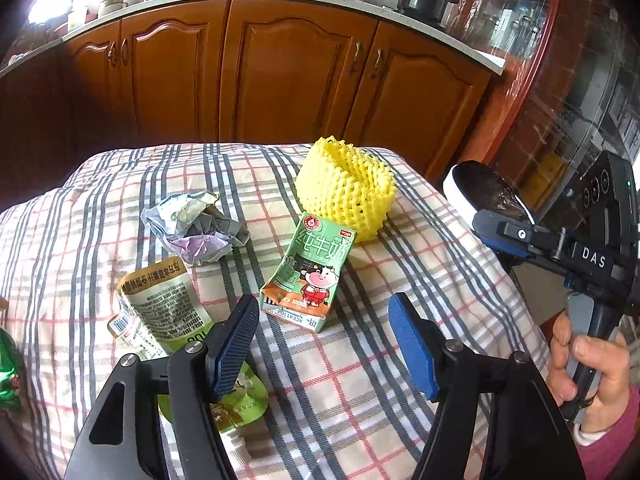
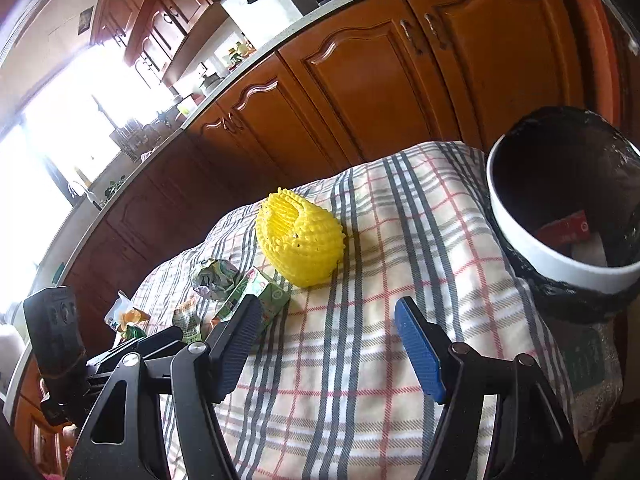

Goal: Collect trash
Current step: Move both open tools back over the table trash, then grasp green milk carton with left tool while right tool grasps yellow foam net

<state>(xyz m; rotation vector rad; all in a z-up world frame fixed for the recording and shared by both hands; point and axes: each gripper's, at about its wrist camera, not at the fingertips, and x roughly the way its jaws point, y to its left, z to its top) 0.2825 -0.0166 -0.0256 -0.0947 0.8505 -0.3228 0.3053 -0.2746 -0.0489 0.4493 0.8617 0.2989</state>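
Checked cloth (image 1: 360, 380) in grey, red and cream covers the table and fills the lower half of both views. In the left wrist view, the left gripper (image 1: 324, 344) sits low in the frame with its two blue-padded fingers spread wide and nothing between them; only bare cloth shows in the gap. Just above that gap lies a flattened green milk carton (image 1: 310, 268), tilted, with a cartoon cow on it. A yellow foam net (image 1: 346, 186) stands behind the carton, touching its upper corner. To the left of the carton is a crumpled wrapper (image 1: 196, 224) in grey and pale purple, and lower left a printed snack pouch (image 1: 160, 308) lies partly under the left finger. A shiny green wrapper (image 1: 8, 368) peeks in at the far left edge. At the right edge a hand (image 1: 592, 364) grips the handle of the other tool.

In the right wrist view, the right gripper (image 2: 326, 346) is likewise spread open and empty over the cloth. The bin (image 2: 520, 236), white-rimmed with a black liner, stands at the right of the frame, at the table's edge, with something red inside. Wooden cabinets (image 2: 360, 92) run across the top of both views.
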